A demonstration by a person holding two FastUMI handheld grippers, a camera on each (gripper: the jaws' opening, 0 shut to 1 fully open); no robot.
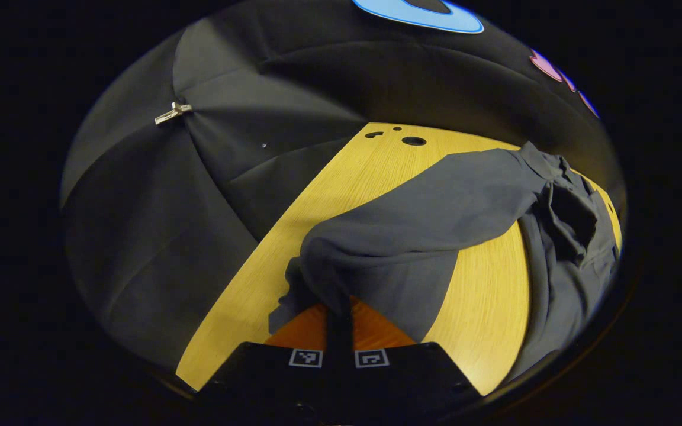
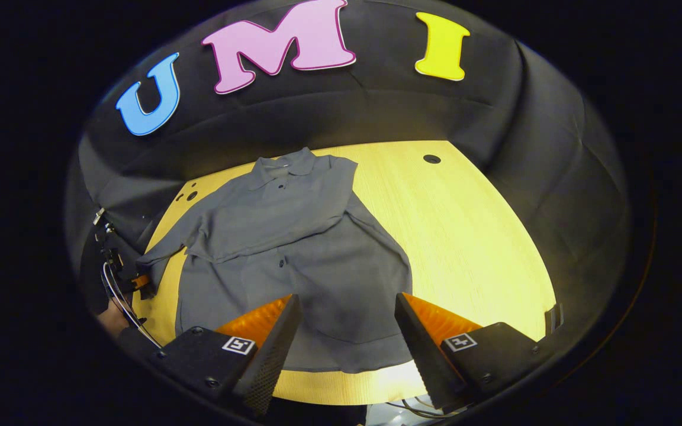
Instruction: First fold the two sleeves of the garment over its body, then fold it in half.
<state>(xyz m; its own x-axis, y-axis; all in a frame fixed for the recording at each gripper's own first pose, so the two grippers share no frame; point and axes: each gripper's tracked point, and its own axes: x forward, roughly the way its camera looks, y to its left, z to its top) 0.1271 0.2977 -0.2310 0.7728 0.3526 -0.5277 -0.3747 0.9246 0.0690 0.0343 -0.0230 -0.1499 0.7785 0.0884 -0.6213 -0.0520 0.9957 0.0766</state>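
Note:
A grey button-up shirt (image 2: 323,278) lies flat on the yellow wooden table (image 2: 471,236), collar at the far side. In the right gripper view one sleeve (image 2: 276,228) lies folded across the chest. The other sleeve (image 2: 169,245) stretches off to the left, where my left gripper (image 2: 140,283) holds its end. In the left gripper view that sleeve (image 1: 424,219) rises in an arch from the table, and my left gripper (image 1: 339,313) is shut on its cuff. My right gripper (image 2: 347,310) hangs open over the shirt's near hem, nothing between its fingers.
Cable holes (image 2: 431,158) sit in the table's far corners, one (image 1: 414,141) beyond the lifted sleeve. A metal clip (image 1: 172,112) pins the black cloth wall. A hand (image 2: 110,319) and cables show at the left edge. Bare tabletop lies right of the shirt.

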